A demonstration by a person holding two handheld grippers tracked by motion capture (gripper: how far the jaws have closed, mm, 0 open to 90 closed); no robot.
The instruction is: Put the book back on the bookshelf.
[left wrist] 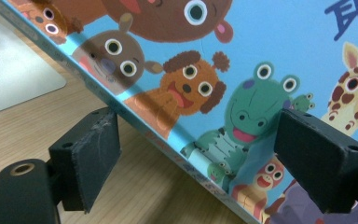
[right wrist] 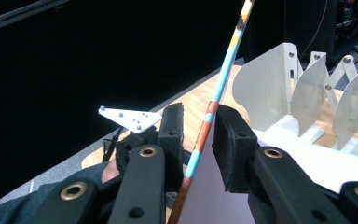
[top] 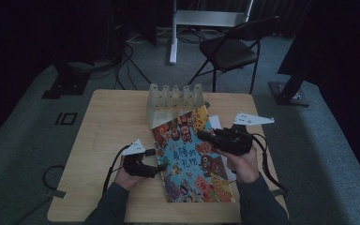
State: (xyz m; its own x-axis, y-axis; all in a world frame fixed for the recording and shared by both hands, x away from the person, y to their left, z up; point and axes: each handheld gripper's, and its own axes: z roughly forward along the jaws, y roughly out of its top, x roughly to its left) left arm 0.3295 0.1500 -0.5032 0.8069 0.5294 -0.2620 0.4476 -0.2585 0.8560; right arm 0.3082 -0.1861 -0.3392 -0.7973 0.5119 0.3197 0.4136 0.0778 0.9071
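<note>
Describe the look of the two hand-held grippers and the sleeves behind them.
Both the left hand-held gripper and the right hand-held gripper are black, with blocky jaw pads, brass-ringed holes, a pale three-cornered plate on top and a trailing black cable. The sleeves are dark grey.

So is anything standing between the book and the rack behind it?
Nothing visible does. The book, clamped at its edge by the right gripper, has its far corner right at the rack. The open left gripper straddles its near edge.
</note>
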